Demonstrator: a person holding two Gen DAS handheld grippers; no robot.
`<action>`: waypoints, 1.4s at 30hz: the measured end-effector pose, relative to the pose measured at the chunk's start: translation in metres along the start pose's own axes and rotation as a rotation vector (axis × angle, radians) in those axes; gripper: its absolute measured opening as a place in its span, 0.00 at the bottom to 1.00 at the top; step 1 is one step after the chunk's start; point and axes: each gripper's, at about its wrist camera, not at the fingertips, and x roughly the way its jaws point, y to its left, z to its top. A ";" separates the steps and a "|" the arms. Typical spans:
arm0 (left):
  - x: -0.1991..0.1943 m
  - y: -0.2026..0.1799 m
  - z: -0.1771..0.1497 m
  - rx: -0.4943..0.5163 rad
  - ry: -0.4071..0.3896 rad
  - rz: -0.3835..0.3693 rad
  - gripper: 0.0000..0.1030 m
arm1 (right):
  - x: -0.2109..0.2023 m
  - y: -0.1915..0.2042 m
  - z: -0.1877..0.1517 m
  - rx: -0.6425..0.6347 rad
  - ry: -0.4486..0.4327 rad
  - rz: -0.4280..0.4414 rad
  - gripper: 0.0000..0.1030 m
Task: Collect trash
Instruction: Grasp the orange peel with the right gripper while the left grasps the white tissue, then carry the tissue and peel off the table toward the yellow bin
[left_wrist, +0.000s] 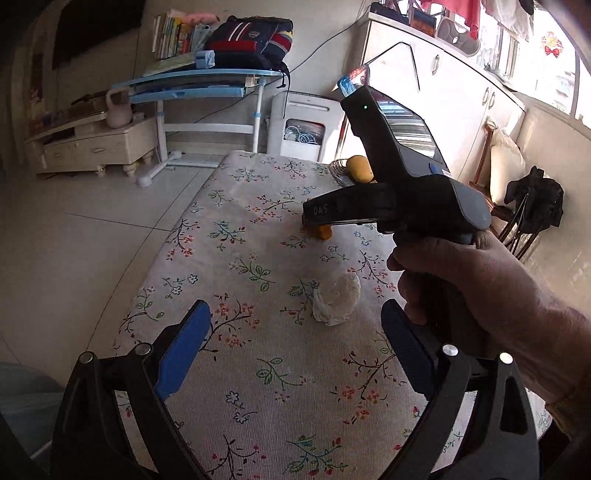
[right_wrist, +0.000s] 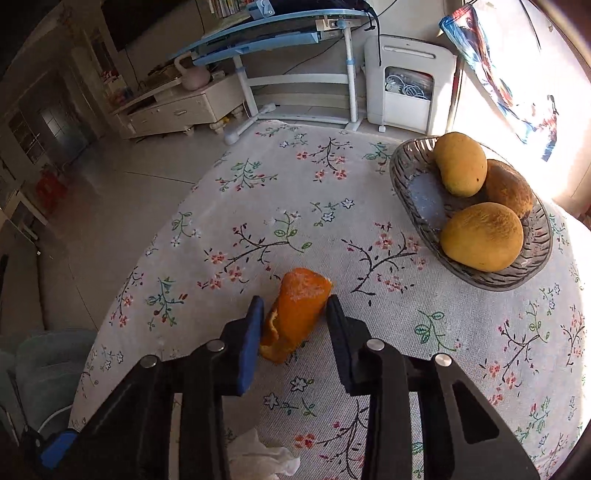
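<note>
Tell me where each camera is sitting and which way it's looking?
Left wrist: sits on the left gripper, looking down across the flowery table at a crumpled tissue; its open blue fingers show, plus the person's right hand holding the right gripper.
Right wrist: sits on the right gripper, looking down at the orange peel between its fingers; mango bowl beyond.
Shared: table, peel, tissue, mangoes, blue desk.

Daylight from window on right, blown out in both views. Far side of desk glares white near it. Left side of room dim, corners vignetted black. Heavy fisheye bend at edges. Focus ok, no motion blur.
</note>
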 end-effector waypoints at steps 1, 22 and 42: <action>0.002 0.000 0.002 0.001 0.005 0.001 0.88 | -0.002 -0.002 -0.001 -0.002 -0.004 0.010 0.19; 0.060 -0.032 0.012 0.119 0.145 -0.025 0.22 | -0.166 -0.090 -0.183 0.267 -0.156 0.141 0.17; -0.100 -0.047 -0.070 0.042 -0.010 -0.039 0.21 | -0.220 -0.040 -0.250 0.207 -0.316 0.179 0.17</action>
